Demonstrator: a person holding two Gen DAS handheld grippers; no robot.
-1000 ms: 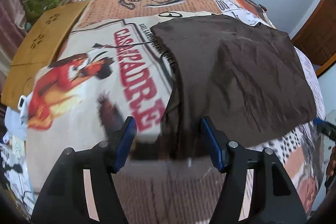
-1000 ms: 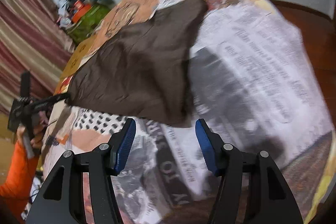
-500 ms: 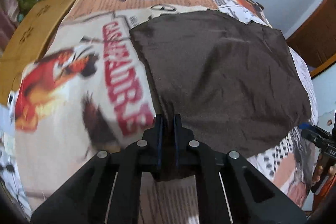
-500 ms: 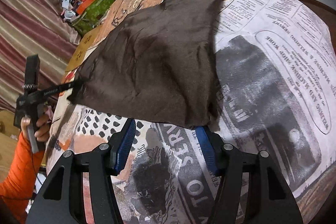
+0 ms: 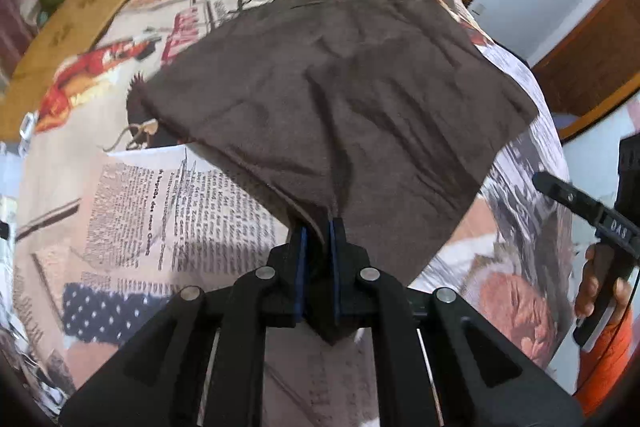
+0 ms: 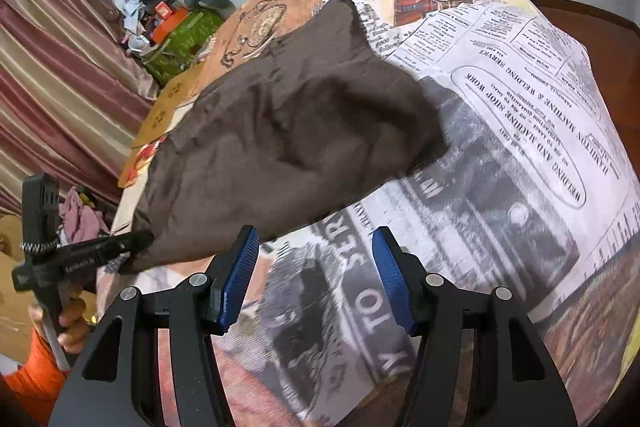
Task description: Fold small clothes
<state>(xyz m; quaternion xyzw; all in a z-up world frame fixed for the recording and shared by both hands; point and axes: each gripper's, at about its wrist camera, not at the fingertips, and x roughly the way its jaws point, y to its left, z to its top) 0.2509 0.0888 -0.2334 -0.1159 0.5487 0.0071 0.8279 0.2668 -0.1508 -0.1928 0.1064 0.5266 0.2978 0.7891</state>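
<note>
The dark brown square of thin woven cloth (image 5: 332, 99) lies on the bed's newspaper-print bedspread (image 5: 172, 211), its far part flat and its near corner raised. My left gripper (image 5: 318, 239) has just been closing and is clamped on that corner, a pinch of brown fabric caught between the blue pads. It drapes from the grip in soft creases, so I judge it light, limp and not slippery; it will sag and bunch unless both corners travel together. My right gripper (image 6: 314, 269) hangs with its jaws apart over the bedspread, nothing between them, the cloth's near edge just beyond its fingertips. I would take the other near corner (image 6: 432, 143) there, right at the hem, where a shallow bite holds a single layer.
</note>
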